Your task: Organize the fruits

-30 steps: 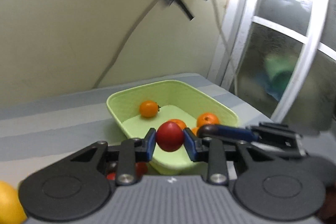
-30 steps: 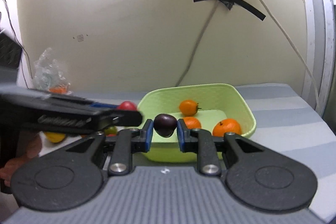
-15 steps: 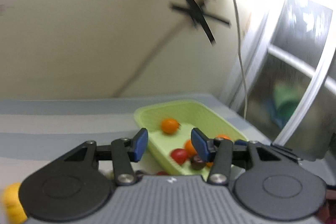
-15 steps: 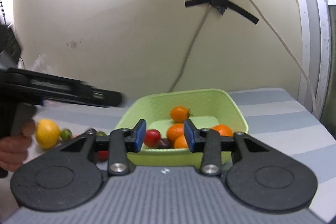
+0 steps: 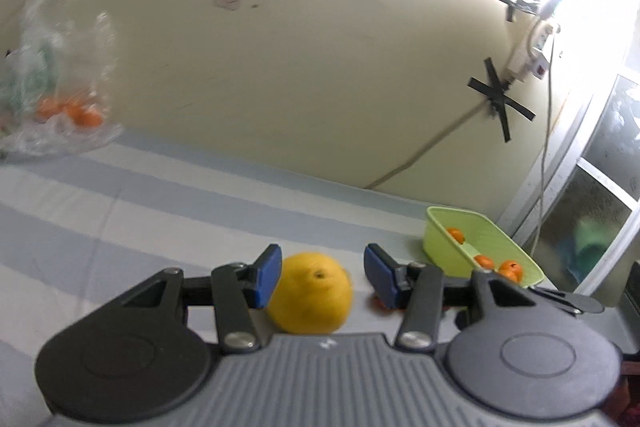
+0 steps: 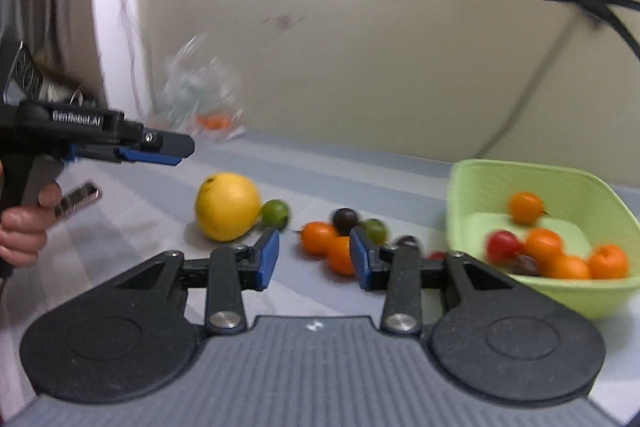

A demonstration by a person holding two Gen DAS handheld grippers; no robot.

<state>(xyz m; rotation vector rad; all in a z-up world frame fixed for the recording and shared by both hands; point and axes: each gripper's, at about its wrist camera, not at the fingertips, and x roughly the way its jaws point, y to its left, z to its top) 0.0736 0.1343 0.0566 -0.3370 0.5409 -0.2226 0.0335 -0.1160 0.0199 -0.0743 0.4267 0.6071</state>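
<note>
My left gripper (image 5: 322,273) stands open, and a big yellow citrus (image 5: 310,293) shows between its blue pads without being pressed. In the right wrist view that gripper (image 6: 180,149) hovers above and left of the yellow citrus (image 6: 227,206). My right gripper (image 6: 314,257) is open too, with nothing in it. Beyond its fingers loose fruit lies on the striped cloth: two oranges (image 6: 318,237), a dark plum (image 6: 345,220) and two green fruits (image 6: 276,213). The green basket (image 6: 520,171) at the right holds several oranges, a red fruit (image 6: 502,245) and a dark one.
A clear plastic bag (image 5: 60,87) with oranges in it sits against the wall at the far left. A taped cable (image 5: 496,95) runs down the wall behind the basket (image 5: 456,213). A person's hand (image 6: 20,227) holds the left gripper's handle.
Both grippers opened and dropped the red fruit and the dark fruit into the basket. Both then swung left, away from the basket and toward the loose fruit.
</note>
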